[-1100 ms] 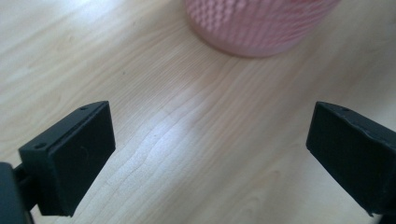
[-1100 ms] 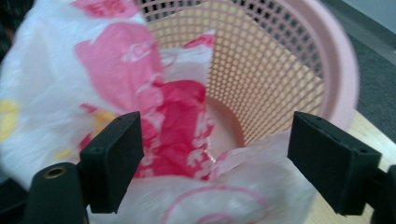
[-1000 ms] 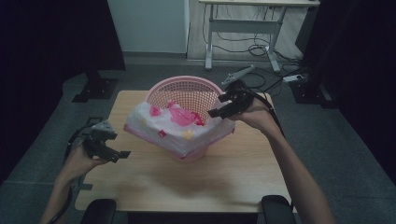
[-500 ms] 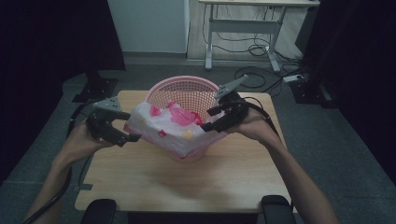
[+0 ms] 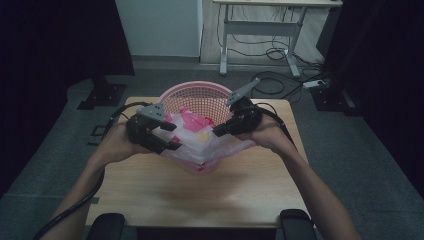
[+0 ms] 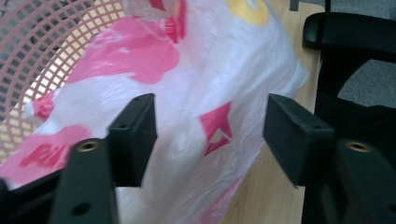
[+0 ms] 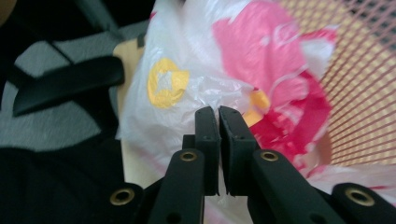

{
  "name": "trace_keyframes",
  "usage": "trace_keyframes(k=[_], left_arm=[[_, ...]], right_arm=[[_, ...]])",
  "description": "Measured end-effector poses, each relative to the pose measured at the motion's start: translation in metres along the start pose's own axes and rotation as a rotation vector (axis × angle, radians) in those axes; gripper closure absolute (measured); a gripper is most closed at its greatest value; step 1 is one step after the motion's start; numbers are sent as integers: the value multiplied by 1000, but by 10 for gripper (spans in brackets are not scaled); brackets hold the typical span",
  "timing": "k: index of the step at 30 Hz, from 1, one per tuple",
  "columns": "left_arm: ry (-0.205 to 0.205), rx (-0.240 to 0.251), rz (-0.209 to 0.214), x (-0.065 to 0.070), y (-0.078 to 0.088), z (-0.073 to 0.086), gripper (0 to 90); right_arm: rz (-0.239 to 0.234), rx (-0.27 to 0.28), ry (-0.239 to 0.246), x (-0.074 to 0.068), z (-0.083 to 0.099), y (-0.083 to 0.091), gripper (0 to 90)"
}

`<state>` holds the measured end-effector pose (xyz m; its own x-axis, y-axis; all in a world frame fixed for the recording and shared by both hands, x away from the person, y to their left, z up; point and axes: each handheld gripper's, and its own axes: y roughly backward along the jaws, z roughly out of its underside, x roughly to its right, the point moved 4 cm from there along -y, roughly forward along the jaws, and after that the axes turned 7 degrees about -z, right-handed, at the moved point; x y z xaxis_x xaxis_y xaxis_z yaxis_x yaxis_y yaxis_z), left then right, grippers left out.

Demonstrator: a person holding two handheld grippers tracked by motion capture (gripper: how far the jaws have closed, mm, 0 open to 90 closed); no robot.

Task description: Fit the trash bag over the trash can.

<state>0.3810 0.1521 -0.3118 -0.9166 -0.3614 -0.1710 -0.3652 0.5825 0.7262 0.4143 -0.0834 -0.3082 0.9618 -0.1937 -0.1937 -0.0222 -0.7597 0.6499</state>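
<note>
Two hand-held grippers on plastic bag (image 5: 202, 145) over pink basket (image 5: 200, 97), table's far edge | right hand-held gripper (image 7: 218, 116) just closed, pinching film | left hand-held gripper (image 6: 210, 135) closing, spread astride bag, not pinching | we expect thin film slipping or tearing, light basket tipping

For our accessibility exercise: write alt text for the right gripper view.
The right tool has its two black jaws pinched shut on the film of a white plastic bag printed with pink and yellow shapes. A pink mesh basket sits behind it at right.
</note>
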Motion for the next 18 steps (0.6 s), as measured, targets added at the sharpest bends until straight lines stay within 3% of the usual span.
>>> trace_keyframes(k=[2,5,6,8,9,11,13,14,15,18], left_arm=[[2,-5,2,-3,-3,-3,455],[15,-3,-4,-8,-6,-6,638],[36,7,-1,-14,-7,-8,704],[45,12,-9,-18,-7,-9,793],[76,23,-24,-27,-9,-11,836],[94,27,-28,-31,-10,-12,887],[149,24,-22,-44,-15,-13,894],[149,24,-22,-44,-15,-13,894],[169,20,-25,-48,-18,-14,895],[222,7,-21,-60,-25,-15,895]], right_arm=[[11,19,-13,6,-5,3,865],[26,40,-27,14,-9,4,864],[64,35,-36,23,-11,4,861],[73,34,-42,27,-11,4,857],[99,24,-60,36,-11,2,834],[120,14,-73,42,-9,1,756],[153,20,-79,45,-9,3,646],[153,20,-79,45,-9,3,646],[173,31,-69,43,-11,8,571],[178,42,-55,34,-14,18,521]])
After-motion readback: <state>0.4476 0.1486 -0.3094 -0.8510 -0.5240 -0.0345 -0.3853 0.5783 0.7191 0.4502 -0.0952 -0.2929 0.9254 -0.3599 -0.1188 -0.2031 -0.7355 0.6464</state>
